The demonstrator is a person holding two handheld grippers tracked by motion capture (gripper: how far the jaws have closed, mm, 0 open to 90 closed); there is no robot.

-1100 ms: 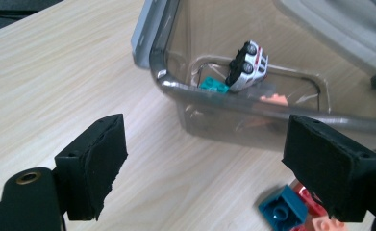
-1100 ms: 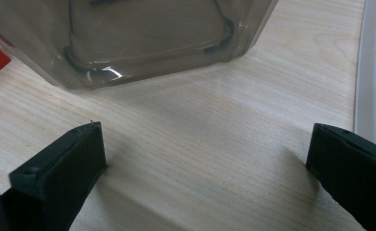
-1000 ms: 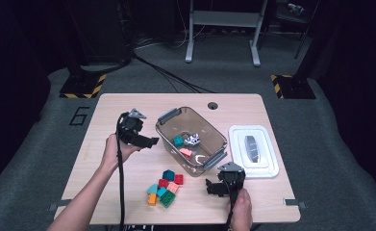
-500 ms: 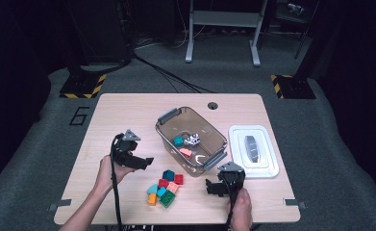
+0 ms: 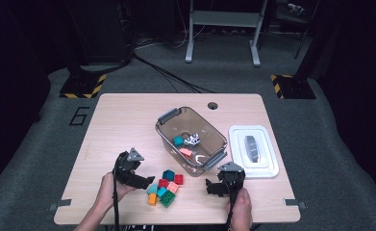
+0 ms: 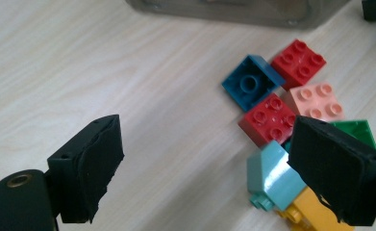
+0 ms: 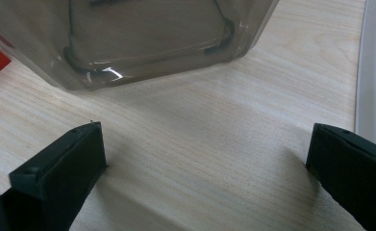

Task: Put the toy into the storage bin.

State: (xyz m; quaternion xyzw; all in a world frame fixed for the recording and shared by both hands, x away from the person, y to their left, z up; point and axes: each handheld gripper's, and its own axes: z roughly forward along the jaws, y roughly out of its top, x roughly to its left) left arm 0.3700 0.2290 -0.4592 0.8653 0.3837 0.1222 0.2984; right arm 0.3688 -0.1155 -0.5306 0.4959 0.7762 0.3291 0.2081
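Nearest us, our left gripper (image 5: 148,182) hangs low beside the pile of toy bricks (image 5: 164,187) at the table's (image 5: 128,115) front edge, jaws spread and empty; one pad already overhangs the light-blue brick (image 6: 272,173). We judge the risk is closing on two bricks at once, or nudging the tight cluster so the pick slips. Our right gripper (image 5: 209,185) rests with jaws parted, holding nothing. Beyond stands the clear bin (image 5: 191,140) with a few pieces inside, its white lid (image 5: 253,151) alongside.
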